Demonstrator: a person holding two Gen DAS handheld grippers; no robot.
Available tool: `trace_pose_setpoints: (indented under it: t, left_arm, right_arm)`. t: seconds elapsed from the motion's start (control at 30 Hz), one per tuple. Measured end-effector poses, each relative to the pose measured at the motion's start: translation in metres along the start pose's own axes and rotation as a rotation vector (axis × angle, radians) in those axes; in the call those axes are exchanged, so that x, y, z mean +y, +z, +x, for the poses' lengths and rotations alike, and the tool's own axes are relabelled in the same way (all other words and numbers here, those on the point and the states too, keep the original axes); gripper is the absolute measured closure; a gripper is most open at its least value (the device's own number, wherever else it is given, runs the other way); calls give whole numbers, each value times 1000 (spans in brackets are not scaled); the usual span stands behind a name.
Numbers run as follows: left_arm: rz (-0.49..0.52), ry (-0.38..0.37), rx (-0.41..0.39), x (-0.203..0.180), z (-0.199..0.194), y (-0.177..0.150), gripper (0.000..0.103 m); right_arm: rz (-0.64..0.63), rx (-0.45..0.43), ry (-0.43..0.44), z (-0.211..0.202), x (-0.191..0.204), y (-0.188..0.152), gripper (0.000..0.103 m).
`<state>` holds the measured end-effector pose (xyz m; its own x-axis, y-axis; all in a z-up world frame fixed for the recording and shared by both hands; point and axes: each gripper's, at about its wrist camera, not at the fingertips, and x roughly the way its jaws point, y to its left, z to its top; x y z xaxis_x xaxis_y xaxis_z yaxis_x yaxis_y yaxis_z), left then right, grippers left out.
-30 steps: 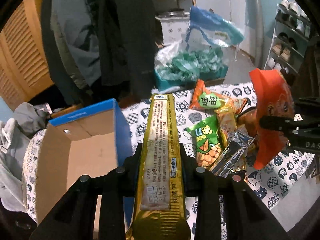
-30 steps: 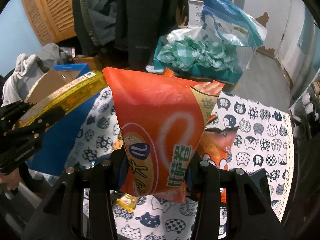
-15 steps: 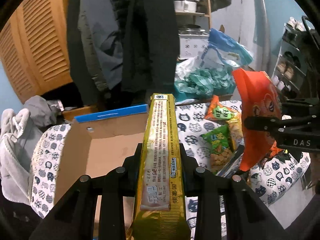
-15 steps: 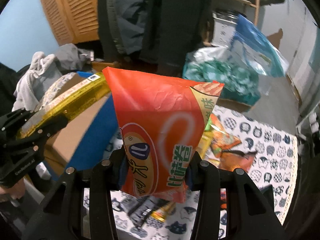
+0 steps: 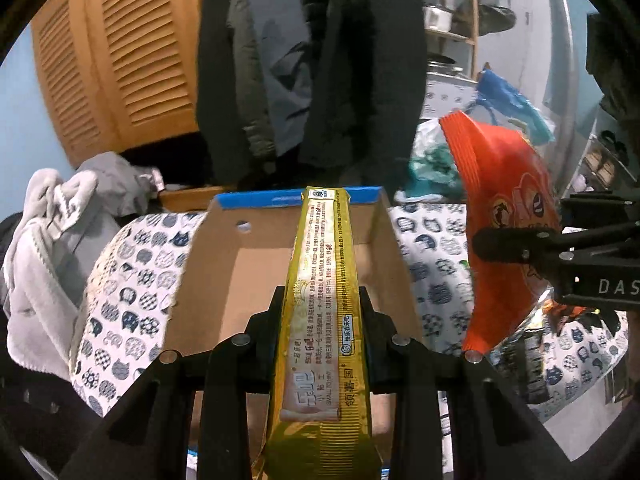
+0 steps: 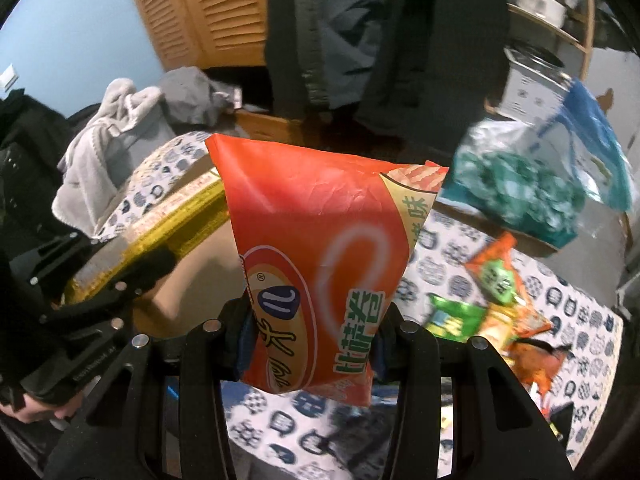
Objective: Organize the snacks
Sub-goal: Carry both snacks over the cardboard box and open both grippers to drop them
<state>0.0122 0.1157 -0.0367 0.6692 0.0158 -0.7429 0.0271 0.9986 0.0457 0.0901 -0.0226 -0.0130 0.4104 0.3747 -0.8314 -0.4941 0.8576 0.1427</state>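
My left gripper (image 5: pixel 322 320) is shut on a long gold snack packet (image 5: pixel 322 280) that sticks out over the open cardboard box (image 5: pixel 224 280) with a blue rim. My right gripper (image 6: pixel 312 332) is shut on an orange snack bag (image 6: pixel 320 248), held upright in the air beside the box. The orange bag (image 5: pixel 500 216) and the right gripper (image 5: pixel 560 256) show at the right of the left wrist view. The gold packet (image 6: pixel 168 220) and the left gripper (image 6: pixel 100 292) show at the left of the right wrist view. Loose snack packets (image 6: pixel 496 304) lie on the cat-print tablecloth (image 6: pixel 568 304).
Coats (image 5: pixel 312 60) hang behind the table, next to a slatted wooden door (image 5: pixel 116 52). Grey clothing (image 5: pixel 52 220) is heaped at the left. A teal and blue plastic bag (image 6: pixel 540 184) sits at the table's far edge, shelves (image 5: pixel 452 20) behind it.
Both grippers have swung left with their packets. The box now lies straight under the gold packet, and the orange bag has come over beside the box, away from the snack pile.
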Motion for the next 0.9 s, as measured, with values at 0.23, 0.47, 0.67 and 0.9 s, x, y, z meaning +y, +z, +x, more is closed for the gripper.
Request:
trace_pose_setpoints:
  t: [0.23,0.47,0.67,0.9]
  left_arm:
    - [-56,49,51,37,18,-13,72]
    - [-112,64,101,66,33,-31,72]
    - [-139,47,139,75,43,-39,71]
    - [-123,104,131,73,38,-39,54]
  right_arm:
    - [-44,54,38,32,40,13,59]
    - [-70,125,69,67,65,17,59]
    - [-70,155,90,81,72,19,57]
    - [-68,131,95,78,74,23,45]
